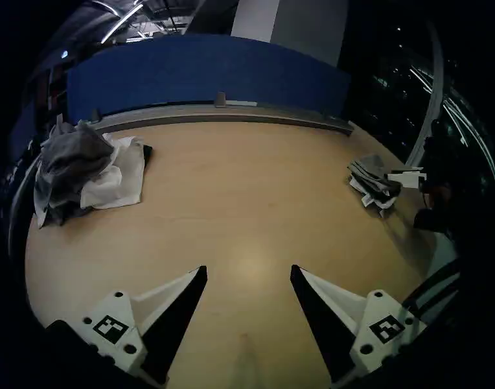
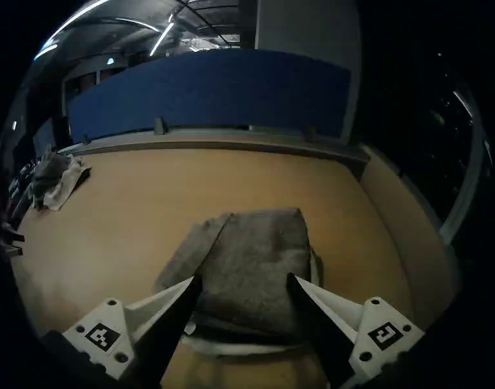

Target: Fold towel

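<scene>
Fingers (image 2: 173,311) of the right gripper (image 2: 242,285) spread wide astride a folded grey towel (image 2: 260,253) on the wooden surface (image 2: 137,194).
Soft, light and limp, it looks best pinched at a near corner; its long axis runs away from the fingers. Left gripper (image 1: 247,272) hangs open, empty.

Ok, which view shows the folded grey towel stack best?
The right gripper view: the folded grey towel stack lies close, between the open fingers of the right hand-held gripper, its edges plain. The left gripper view shows the stack small and far off, at the table edge.
</scene>
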